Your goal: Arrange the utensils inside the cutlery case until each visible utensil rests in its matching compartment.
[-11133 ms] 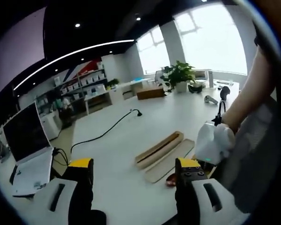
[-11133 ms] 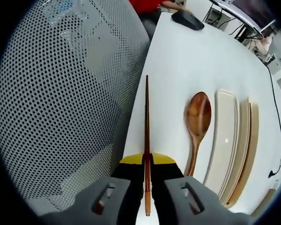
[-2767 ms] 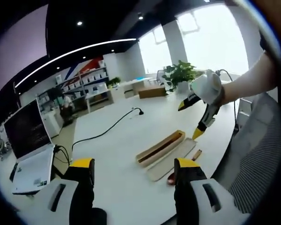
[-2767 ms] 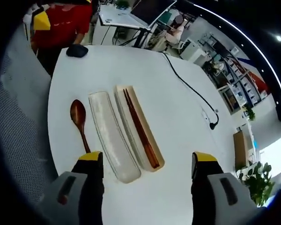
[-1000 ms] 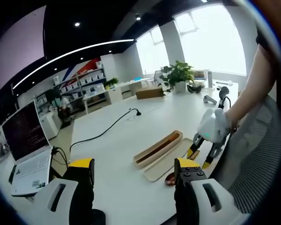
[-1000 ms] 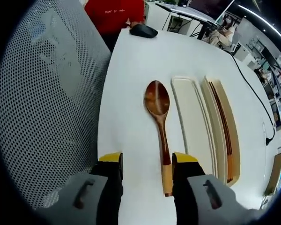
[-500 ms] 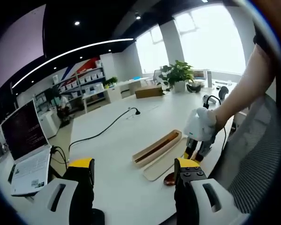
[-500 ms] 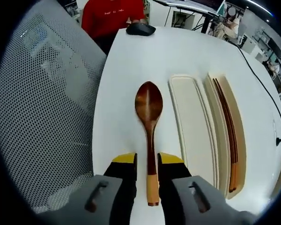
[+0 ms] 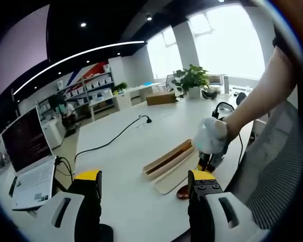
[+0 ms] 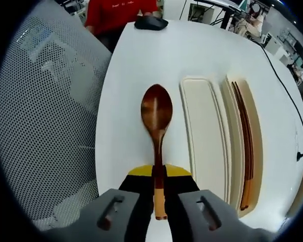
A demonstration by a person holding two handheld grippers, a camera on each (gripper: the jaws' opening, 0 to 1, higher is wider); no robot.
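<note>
In the left gripper view the left gripper (image 9: 144, 189) hangs idle over the desk (image 9: 121, 151) with its jaws wide apart and nothing between them, probably kept back so the case stays in sight. Past it, near the desk's right edge, the right gripper (image 9: 208, 162) is down at the spoon (image 9: 182, 191).

In the right gripper view that gripper has its jaws pressed together on the spoon's (image 10: 157, 126) pale handle end, bowl pointing away, a grip that suits lifting it level. The spoon lies beside the desk edge nearest the mesh chair (image 10: 50, 101). To its right sit the cream lid (image 10: 204, 136) and then the case (image 10: 256, 151) with the chopsticks (image 10: 245, 136) already lying in it.
</note>
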